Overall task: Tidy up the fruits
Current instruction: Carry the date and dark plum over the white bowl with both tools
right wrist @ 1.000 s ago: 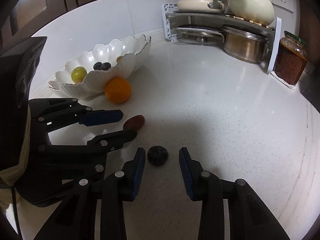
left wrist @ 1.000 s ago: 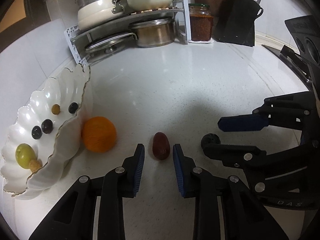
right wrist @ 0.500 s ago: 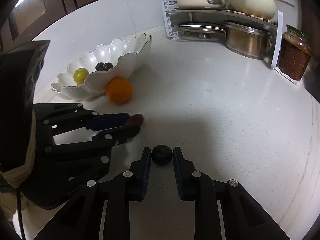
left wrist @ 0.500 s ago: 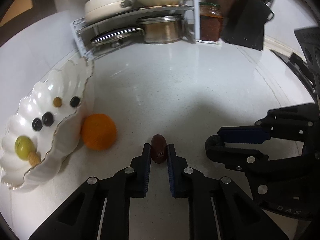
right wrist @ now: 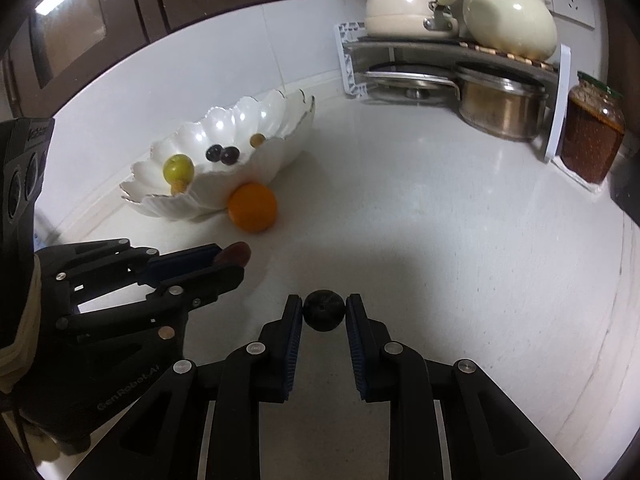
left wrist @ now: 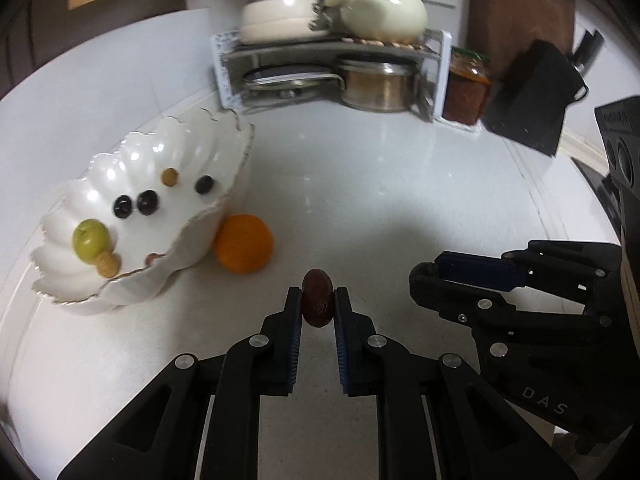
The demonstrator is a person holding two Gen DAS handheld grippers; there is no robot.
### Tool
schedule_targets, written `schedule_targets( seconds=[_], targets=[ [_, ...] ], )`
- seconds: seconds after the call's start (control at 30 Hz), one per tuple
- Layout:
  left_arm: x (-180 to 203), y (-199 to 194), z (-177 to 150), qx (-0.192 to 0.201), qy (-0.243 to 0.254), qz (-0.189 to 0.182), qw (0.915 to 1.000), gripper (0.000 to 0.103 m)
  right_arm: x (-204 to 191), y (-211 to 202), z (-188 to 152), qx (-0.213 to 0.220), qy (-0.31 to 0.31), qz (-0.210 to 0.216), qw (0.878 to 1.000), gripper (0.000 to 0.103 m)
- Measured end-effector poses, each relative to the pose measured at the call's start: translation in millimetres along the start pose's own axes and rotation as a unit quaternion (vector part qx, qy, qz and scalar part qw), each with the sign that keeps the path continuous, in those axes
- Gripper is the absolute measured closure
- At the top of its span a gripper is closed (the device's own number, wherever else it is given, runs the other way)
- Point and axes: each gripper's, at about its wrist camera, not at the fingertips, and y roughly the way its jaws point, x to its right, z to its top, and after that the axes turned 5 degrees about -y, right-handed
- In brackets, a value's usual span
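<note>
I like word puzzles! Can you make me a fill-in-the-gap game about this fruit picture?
1. The left gripper is shut on a ____ fruit.
2. The orange sits on the counter beside the white ____.
3. The biggest fruit in the bowl is ____ in colour.

Missing words: reddish-brown; bowl; green

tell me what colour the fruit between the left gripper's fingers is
Dark reddish-brown, seen best in the left wrist view: the oval fruit.
</note>
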Motion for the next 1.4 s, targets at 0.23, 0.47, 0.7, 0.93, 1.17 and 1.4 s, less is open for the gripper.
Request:
schedule_targets(
  seconds=[0.23,0.47,0.7,0.93,1.17,1.4],
  targets=[
    [-1,-23,3,0.018,-0.039,0.019,0.9989,0.086,-5,-15,15,0.019,-0.025,0.007,0.999,0.079],
    [-9,-45,7,0.041,-0.089,0.043,0.9943,0.086,-9,-31,30,0.044,-0.044,0.014,0.998,0.079],
    [-19,-66,12,0.064,-0.126,0.069,0.9877,0.086,-17,-43,47,0.068,-0.066,0.022,0.995,0.079],
    [-30,-84,20,0.088,-0.155,0.092,0.9797,0.086,-28,-52,66,0.095,-0.088,0.028,0.991,0.079],
    [-43,-97,31,0.108,-0.171,0.109,0.9733,0.086,-37,-54,89,0.113,-0.102,0.042,0.987,0.079],
    [-55,-105,41,0.122,-0.178,0.130,0.9677,0.086,-50,-51,107,0.123,-0.116,0.057,0.984,0.079]
  ],
)
